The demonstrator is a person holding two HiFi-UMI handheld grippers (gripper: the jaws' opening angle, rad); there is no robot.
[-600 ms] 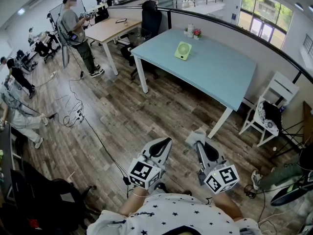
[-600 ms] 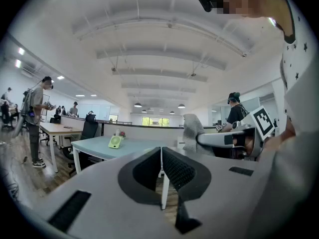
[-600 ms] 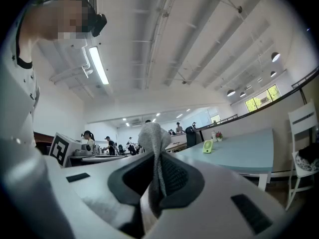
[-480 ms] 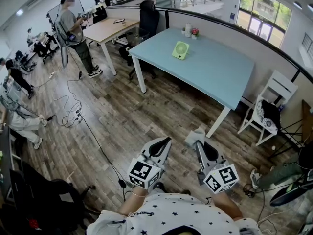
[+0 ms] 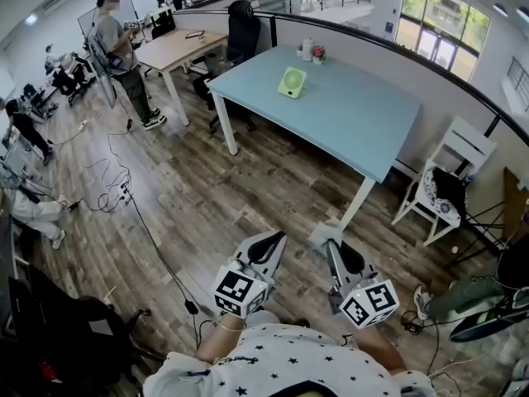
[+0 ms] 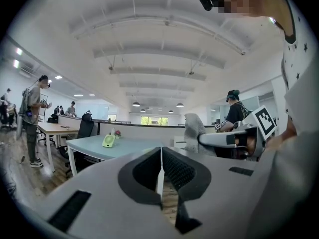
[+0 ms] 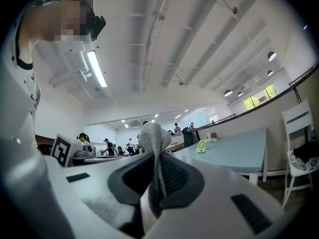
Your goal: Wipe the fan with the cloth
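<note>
Your right gripper (image 7: 157, 176) clamps the grey cloth (image 7: 152, 139); your left gripper (image 6: 161, 169) is closed, empty. The green fan (image 5: 291, 83) sits on a distant table (image 5: 364, 118).

A light-blue table (image 5: 355, 122) stands at twelve o'clock, a white chair (image 5: 450, 176) at two, a standing person (image 5: 116, 44) at ten.

Fan (image 5: 291, 83) on table (image 5: 364, 118), well ahead; cloth (image 5: 324, 235) in right gripper (image 5: 331, 246), left gripper (image 5: 274, 240) beside.
</note>
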